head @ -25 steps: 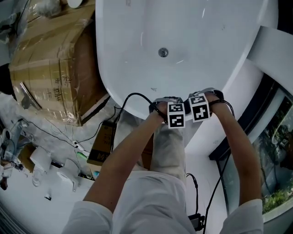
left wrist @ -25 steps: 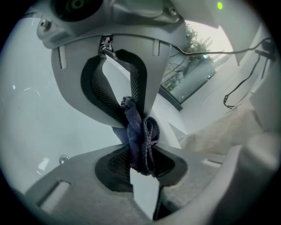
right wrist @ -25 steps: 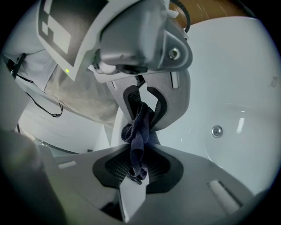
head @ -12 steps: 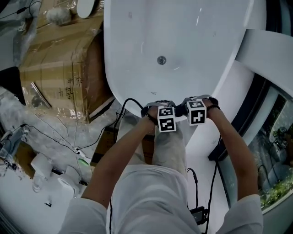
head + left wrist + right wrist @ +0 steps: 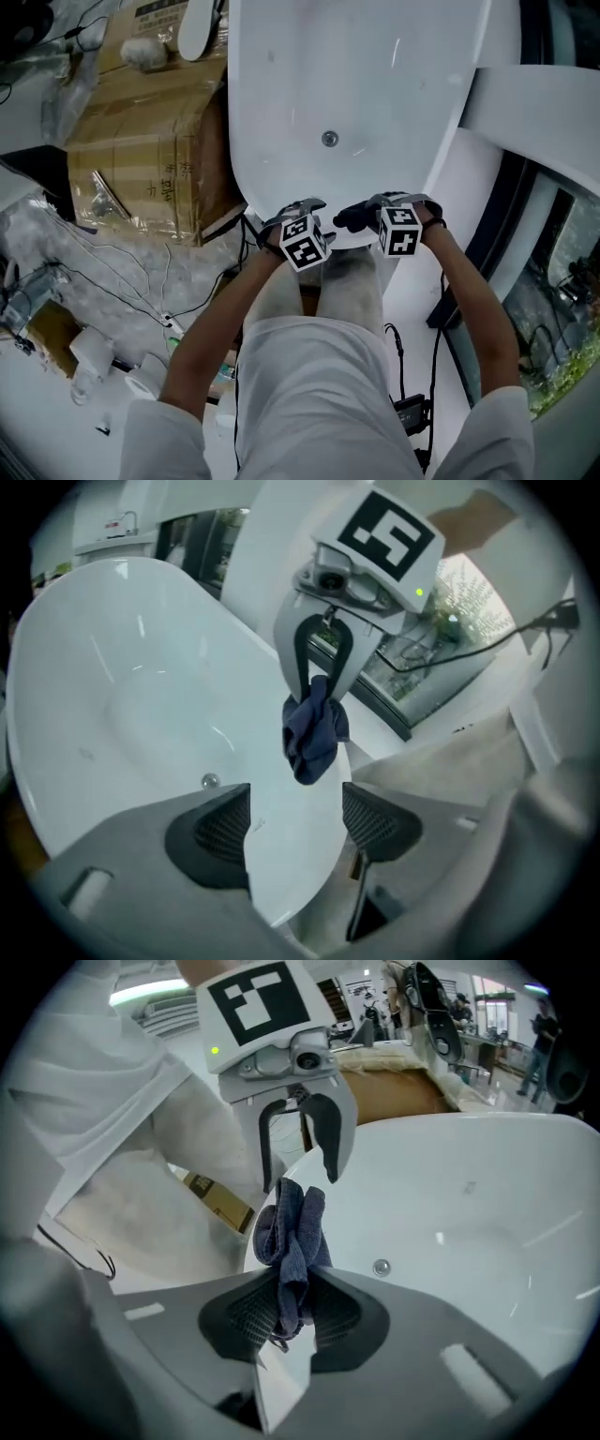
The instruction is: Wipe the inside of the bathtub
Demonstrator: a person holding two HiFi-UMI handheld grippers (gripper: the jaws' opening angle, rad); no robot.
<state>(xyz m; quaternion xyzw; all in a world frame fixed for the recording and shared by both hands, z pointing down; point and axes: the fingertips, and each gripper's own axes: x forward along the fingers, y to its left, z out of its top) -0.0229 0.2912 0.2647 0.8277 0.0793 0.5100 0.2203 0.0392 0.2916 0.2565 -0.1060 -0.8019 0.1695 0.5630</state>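
- The white bathtub [image 5: 375,75] lies ahead of and below both claws, its near rim under the jaws.
- The left gripper [image 5: 295,822] has its jaws apart; they have just been opening, with nothing between them.
- The right gripper [image 5: 291,1312] has its jaws clamped on the cloth [image 5: 291,1227].
- The cloth is dark blue and bunched, and protrudes ahead of the right jaws.

White shirt [image 5: 309,394]; grey left gripper [image 5: 300,822], right gripper [image 5: 286,1312], black-white marker cubes [image 5: 305,242].

Our left tool [image 5: 295,822] has just been opening its jaws wide, and nothing stands between them now. The dark blue cloth [image 5: 289,1227] hangs just ahead of it, pinched only by our right tool [image 5: 291,1314]. The two tools, side by side a moment ago, have drawn apart, and the left one has rolled over.
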